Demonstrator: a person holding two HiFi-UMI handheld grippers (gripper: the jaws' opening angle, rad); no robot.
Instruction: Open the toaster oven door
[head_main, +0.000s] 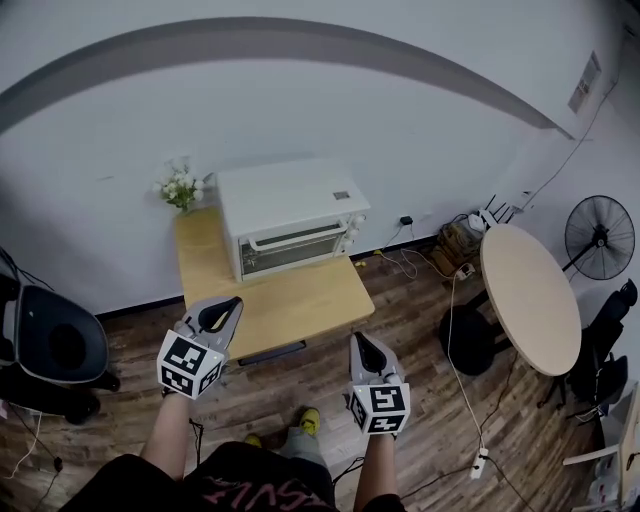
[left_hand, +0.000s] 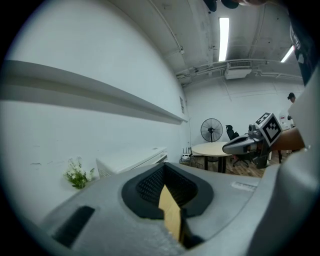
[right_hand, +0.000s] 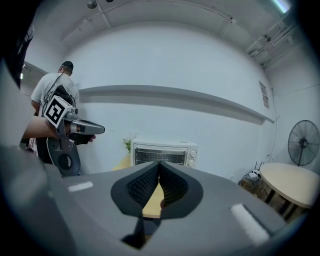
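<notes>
Nearest: both grippers are held out in front of the person, and both are empty.
- Left gripper (head_main: 228, 305): jaws pressed together on nothing, tip over the near left edge of the wooden table (head_main: 300, 305).
- Right gripper (head_main: 360, 345): jaws likewise closed, over the floor just off the table's near right corner.

Further on, the toaster oven (head_main: 290, 215) stands at the back of the table against the wall, with flowers (head_main: 180, 187) to its left. Its door (head_main: 295, 250) is closed and faces the person.

The handle (head_main: 298, 236) is a bar across the top of the door, its long axis running left to right.

The oven lies ahead of both grippers and well apart from them. The left tip looks slightly nearer. The right gripper view meets the oven front (right_hand: 162, 152) squarely, while the left sees it off to one side. My guess is the door folds down toward the person.
</notes>
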